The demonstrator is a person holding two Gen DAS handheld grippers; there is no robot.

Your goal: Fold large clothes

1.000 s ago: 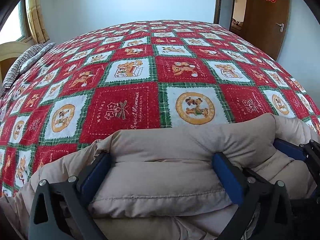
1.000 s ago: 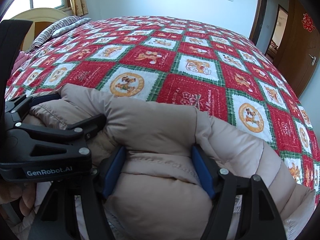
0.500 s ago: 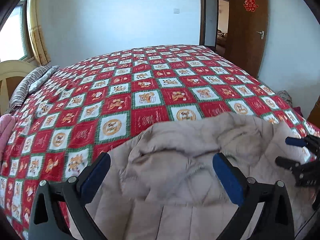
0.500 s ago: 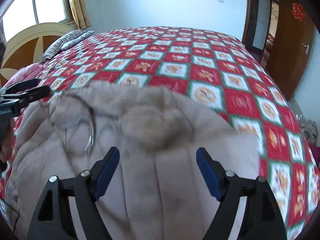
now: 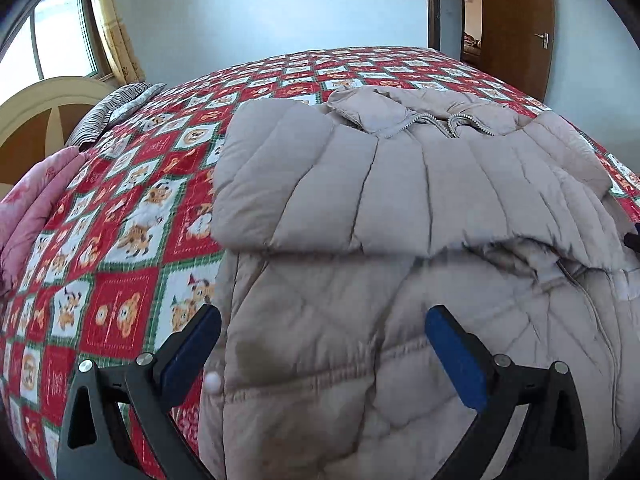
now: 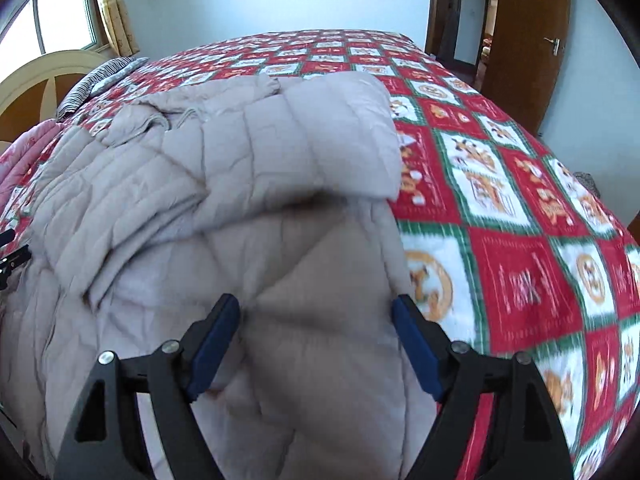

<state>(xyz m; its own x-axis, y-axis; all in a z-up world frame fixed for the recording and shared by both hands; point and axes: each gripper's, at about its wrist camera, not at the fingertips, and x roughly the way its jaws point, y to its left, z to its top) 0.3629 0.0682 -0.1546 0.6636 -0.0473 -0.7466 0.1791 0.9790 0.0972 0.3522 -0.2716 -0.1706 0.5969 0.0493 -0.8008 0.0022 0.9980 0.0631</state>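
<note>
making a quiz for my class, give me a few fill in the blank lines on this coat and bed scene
The beige puffer coat lies on a quilt patterned in red, white and ____.
The fingers of the right gripper have ____ pads.
The left gripper is ____, gripping nothing.
The wooden door stands ____.

Missing words: green; blue; open; open

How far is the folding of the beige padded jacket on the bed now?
Done: the jacket lies on the red patchwork quilt with its top part folded down over the body, the fold edge crossing the middle. In hand: nothing; the left claw and right claw both stand open above the lower part, pads off the fabric. Left: it is still wide and long, so probably more folds.
</note>
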